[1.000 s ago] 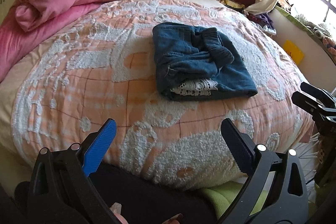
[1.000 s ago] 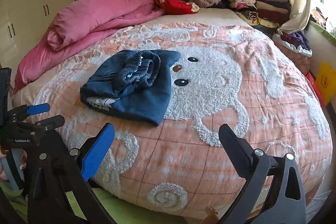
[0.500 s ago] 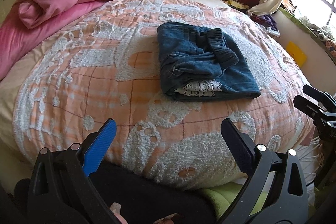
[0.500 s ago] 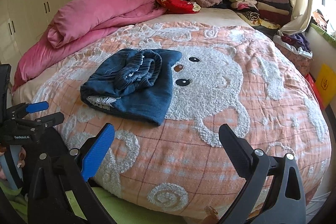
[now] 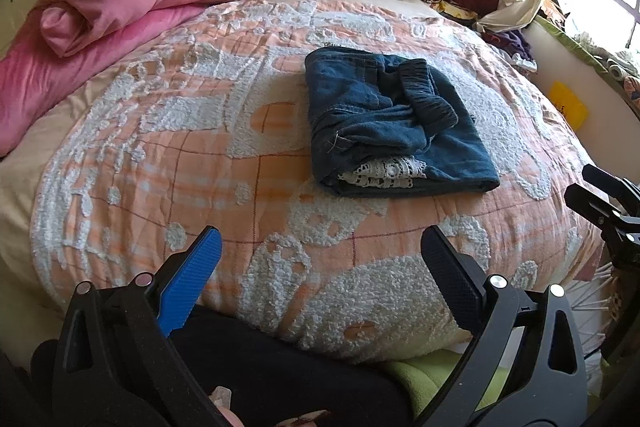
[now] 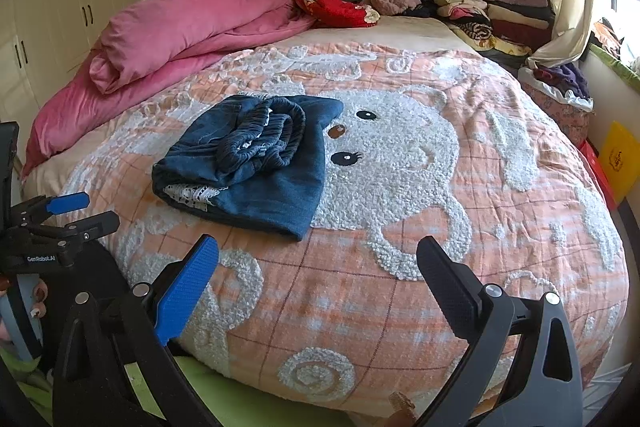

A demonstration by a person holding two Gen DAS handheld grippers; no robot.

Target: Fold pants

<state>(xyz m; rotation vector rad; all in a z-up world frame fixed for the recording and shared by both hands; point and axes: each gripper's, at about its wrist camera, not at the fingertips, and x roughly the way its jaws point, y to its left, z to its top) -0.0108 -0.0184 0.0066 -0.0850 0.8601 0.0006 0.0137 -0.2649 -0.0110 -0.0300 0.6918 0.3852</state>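
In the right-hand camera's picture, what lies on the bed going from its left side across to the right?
Rolled pink duvet → folded dark blue denim pants → white fluffy bear face on the peach quilt → stack of folded clothes by the curtain.

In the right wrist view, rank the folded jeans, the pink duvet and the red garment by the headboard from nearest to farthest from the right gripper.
Measured from the right gripper:
1. Folded jeans, just ahead and left on the bear quilt.
2. Pink duvet, farther back along the left side.
3. Red garment, farthest, at the head of the bed near the centre.
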